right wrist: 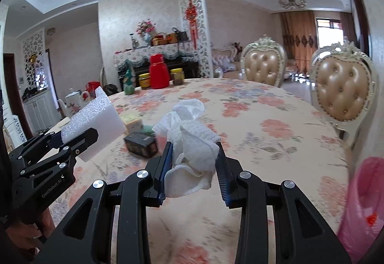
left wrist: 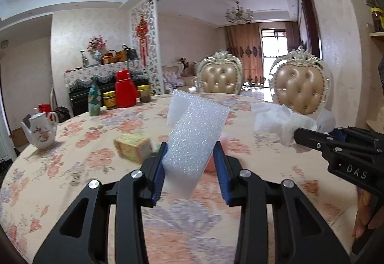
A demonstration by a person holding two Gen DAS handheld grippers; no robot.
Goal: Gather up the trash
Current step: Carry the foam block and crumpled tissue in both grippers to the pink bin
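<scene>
My left gripper (left wrist: 190, 151) is shut on a white foam block (left wrist: 194, 139) and holds it above the table; it also shows at the left of the right wrist view (right wrist: 79, 136) with the foam block (right wrist: 96, 117). My right gripper (right wrist: 194, 151) is shut on a crumpled white paper towel (right wrist: 189, 139), held above the table; it shows at the right of the left wrist view (left wrist: 302, 136) with the towel (left wrist: 280, 119). A yellow box (left wrist: 133, 146) and a dark box (right wrist: 141, 144) lie on the flowered tablecloth (right wrist: 264, 119).
A pink trash bag (right wrist: 362, 206) hangs at the table's right edge. A white teapot (left wrist: 42, 129), a red thermos (left wrist: 124, 89), jars and a bottle stand at the far left. Two padded chairs (left wrist: 300, 86) stand behind the table.
</scene>
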